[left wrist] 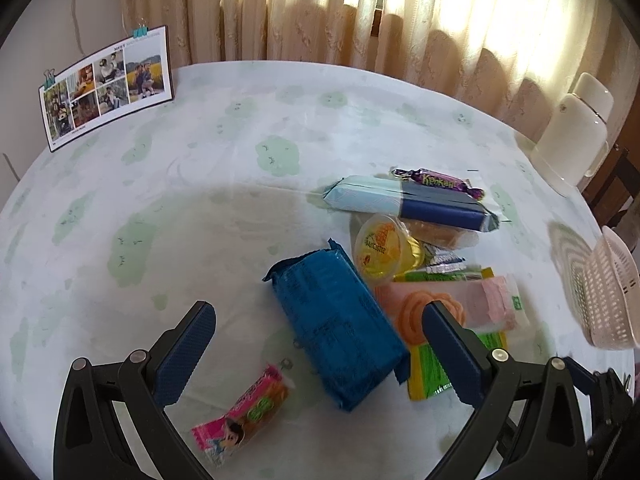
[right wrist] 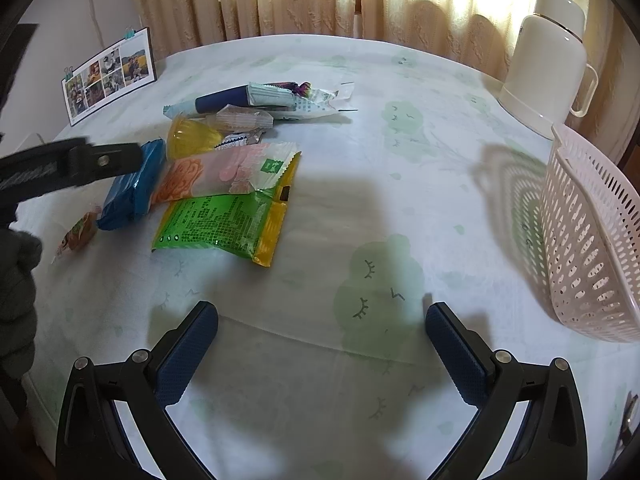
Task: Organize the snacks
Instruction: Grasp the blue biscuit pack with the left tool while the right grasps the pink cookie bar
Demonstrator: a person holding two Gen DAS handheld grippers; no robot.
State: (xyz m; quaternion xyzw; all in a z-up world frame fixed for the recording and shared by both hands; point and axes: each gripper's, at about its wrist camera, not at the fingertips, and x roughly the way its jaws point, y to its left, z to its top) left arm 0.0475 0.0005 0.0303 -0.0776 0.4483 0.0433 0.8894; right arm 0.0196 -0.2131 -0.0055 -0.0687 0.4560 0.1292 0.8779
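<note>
While the left gripper (left wrist: 320, 344) hung over the snack pile with its jaws spread wide and nothing between them, the blue pack (left wrist: 340, 328) lay directly beneath, framed by the two fingers. A small pink bar (left wrist: 244, 412) lay apart from the pile, just beside the left finger. Partly behind the right finger rested a pink-and-orange packet (left wrist: 448, 308), which overlapped a green-and-yellow bag (right wrist: 228, 216). Farther back, a yellow jelly cup (left wrist: 384, 252) lay on its side against a silver-wrapped sweet (left wrist: 444, 260); behind these stretched a long pale-and-navy pack (left wrist: 412, 202), with a purple candy (left wrist: 436, 182) at its far edge. The right gripper (right wrist: 320, 356) was likewise open and empty, poised above bare tablecloth (right wrist: 360, 160), well apart from the snacks, which lay to its left. A pink perforated basket (right wrist: 592, 240) stood at the table's right edge, clear of all the snacks; whether anything lay inside could not be told. Beyond the basket stood a white jug (right wrist: 548, 64). A photo card (left wrist: 108, 84) held by clips leaned at the far left, before the curtain (left wrist: 360, 12).
</note>
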